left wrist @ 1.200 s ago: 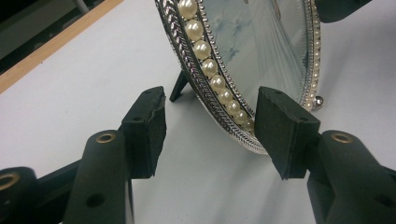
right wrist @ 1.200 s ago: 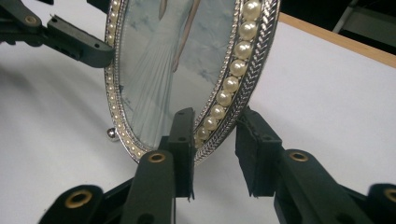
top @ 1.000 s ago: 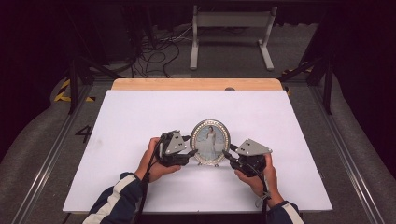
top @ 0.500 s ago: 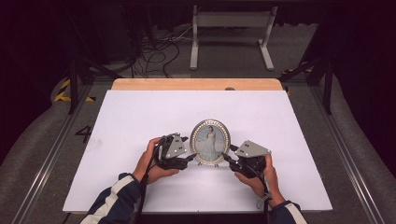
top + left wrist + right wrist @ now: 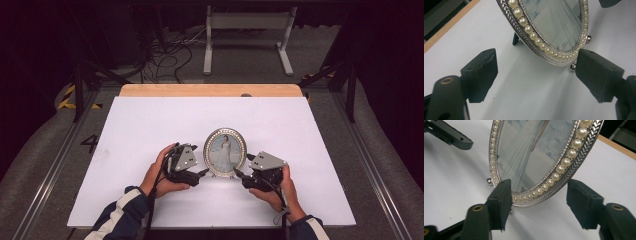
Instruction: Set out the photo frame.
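A: The frame stands upright near the front middle of the table, photo facing the person, resting on its little ball feet and a rear strut.

B: And the tools?

A: Both have just been opening. The left gripper sits at the frame's lower left, jaws spread, and in the left gripper view the pads are apart from the pearl rim, one pad just beside the bottom edge. The right gripper is at the lower right; in the right gripper view the rim's lowest arc lies between the jaws, with a gap on the far side. One pad overlaps the rim in that view, and whether it brushes it cannot be told. Neither grasps the frame.

B: So what can go wrong?

A: The frame likely stands on its own now, on a narrow base. Both sets of jaws are close to the bottom edge, so a backward pull that isn't straight may snag a pad on the beaded rim and drag a foot sideways.

B: And then it tips?

A: Probably. If the strut slides on the smooth white surface, the frame may fall flat, glass down or backward. A trailing cable could also catch it.
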`<state>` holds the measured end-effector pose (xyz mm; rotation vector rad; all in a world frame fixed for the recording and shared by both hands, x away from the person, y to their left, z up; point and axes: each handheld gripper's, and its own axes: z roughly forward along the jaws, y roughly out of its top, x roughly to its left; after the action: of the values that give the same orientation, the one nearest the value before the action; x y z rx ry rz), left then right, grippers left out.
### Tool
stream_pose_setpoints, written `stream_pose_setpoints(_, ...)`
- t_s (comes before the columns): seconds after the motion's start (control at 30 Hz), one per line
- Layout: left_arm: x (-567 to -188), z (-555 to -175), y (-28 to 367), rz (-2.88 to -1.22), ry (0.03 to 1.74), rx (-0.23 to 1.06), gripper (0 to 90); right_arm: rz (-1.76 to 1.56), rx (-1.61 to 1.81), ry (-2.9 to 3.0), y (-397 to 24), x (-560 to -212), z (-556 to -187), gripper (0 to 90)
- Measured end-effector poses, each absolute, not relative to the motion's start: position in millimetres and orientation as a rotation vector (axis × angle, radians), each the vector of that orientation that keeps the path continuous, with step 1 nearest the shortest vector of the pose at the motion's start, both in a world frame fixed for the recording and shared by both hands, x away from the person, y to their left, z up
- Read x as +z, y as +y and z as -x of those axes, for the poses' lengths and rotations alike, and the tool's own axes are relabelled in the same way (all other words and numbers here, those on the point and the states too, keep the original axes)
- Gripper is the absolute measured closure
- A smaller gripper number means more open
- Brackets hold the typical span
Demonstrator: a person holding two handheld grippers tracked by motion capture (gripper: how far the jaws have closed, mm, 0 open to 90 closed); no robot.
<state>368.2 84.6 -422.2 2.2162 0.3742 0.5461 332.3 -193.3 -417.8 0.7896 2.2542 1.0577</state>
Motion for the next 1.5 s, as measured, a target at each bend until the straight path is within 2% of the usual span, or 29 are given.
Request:
stream_pose_setpoints(0.27, -425.3, -366.3, 86.8, -2.211, 0.393, 0.495, 9.2, -0.797, 1.036, 2.256, -191.8, -418.5, -333.1, 19.9)
stream_pose_setpoints(0.6, -427.0, -360.8, 94.5, -2.195, 0.361, 0.491, 4.3, -0.787, 1.036, 2.276, -188.2, -418.5, -333.2, 8.6)
stream_pose_setpoints(0.83, -429.0, -360.2, 92.2, -2.238, 0.354, 0.524, 4.8, -0.755, 1.069, 2.289, -188.2, -418.6, -331.6, 6.4)
stream_pose_setpoints(1.5, -429.6, -352.0, 104.9, -2.245, 0.354, 0.568, 7.4, -0.780, 0.970, 2.270, -200.3, -426.6, -329.7, 8.4)
